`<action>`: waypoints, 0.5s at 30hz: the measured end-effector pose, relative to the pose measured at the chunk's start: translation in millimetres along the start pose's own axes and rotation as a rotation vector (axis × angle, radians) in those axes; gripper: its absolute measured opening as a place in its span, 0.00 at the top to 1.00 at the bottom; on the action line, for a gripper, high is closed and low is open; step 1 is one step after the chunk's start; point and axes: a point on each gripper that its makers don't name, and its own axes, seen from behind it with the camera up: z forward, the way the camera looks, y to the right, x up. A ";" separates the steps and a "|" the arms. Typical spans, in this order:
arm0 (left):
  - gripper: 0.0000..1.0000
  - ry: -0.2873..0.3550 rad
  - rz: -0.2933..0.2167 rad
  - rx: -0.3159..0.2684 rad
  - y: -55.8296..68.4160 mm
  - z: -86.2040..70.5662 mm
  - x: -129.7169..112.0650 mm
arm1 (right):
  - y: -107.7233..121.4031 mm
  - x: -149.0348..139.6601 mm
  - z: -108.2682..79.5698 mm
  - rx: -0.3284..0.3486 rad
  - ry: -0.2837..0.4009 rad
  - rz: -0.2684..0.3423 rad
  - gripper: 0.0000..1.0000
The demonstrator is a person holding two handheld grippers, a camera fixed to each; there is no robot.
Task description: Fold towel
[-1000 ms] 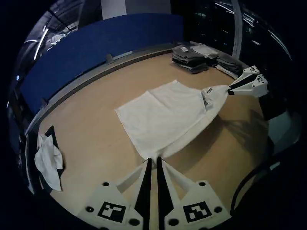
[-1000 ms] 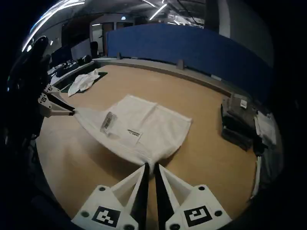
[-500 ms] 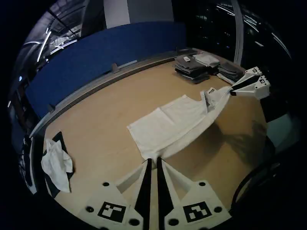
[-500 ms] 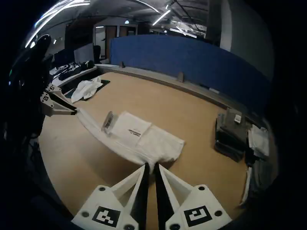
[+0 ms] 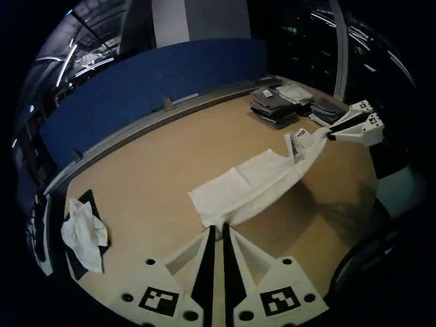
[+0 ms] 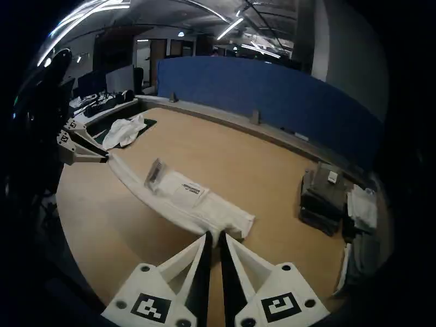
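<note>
Two corners of the white towel (image 5: 245,182) are pinched, left gripper (image 5: 216,228) and right gripper (image 6: 213,233) each clamped tight on cloth. The near edge is held taut above the middle of the bench (image 5: 147,163), the rest lying flat, probably so it folds evenly.

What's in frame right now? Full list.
towel: one, white, strung between both tongs, sagging onto the table
tags: two, pale, on the towel's top side
crumpled cloth: one, white, on the mat
mat: one, dark, at the table's edge
folded stacks: several, grey and white, far corner of the table
divider: one, blue, along the table's back edge
table: one, tan wood, under everything
left tongs: white, shut on one towel end
right tongs: white, shut on the other end
</note>
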 end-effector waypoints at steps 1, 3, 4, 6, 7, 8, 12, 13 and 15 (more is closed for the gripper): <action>0.90 0.000 0.000 0.000 0.1 -0.6 0.3 | 0.2 0.3 -0.4 0.000 0.000 0.000 0.89; 0.91 0.001 0.000 0.000 0.4 -1.8 0.9 | 0.3 1.1 -1.5 0.000 0.001 -0.001 0.89; 0.91 0.001 0.000 0.000 0.6 -2.3 1.2 | 0.1 1.5 -2.1 0.001 0.001 -0.001 0.89; 0.90 0.001 0.002 0.001 1.0 -3.5 2.1 | 0.0 2.2 -3.2 0.001 0.001 -0.002 0.89; 0.90 0.002 0.002 0.001 1.3 -4.1 2.7 | 0.1 2.3 -3.6 0.001 0.002 -0.002 0.89; 0.90 0.003 0.003 0.002 1.6 -4.8 3.3 | 0.2 2.5 -4.0 0.000 0.002 -0.003 0.90; 0.91 0.004 0.002 0.000 3.3 -5.7 4.1 | 1.2 1.6 -4.2 0.000 0.001 -0.002 0.89; 0.91 0.004 0.001 -0.001 3.7 -5.6 4.1 | 1.5 1.3 -4.2 0.000 0.001 -0.001 0.89; 0.91 0.003 -0.002 -0.002 4.3 -4.6 3.5 | 2.1 0.4 -3.9 0.000 -0.001 0.000 0.90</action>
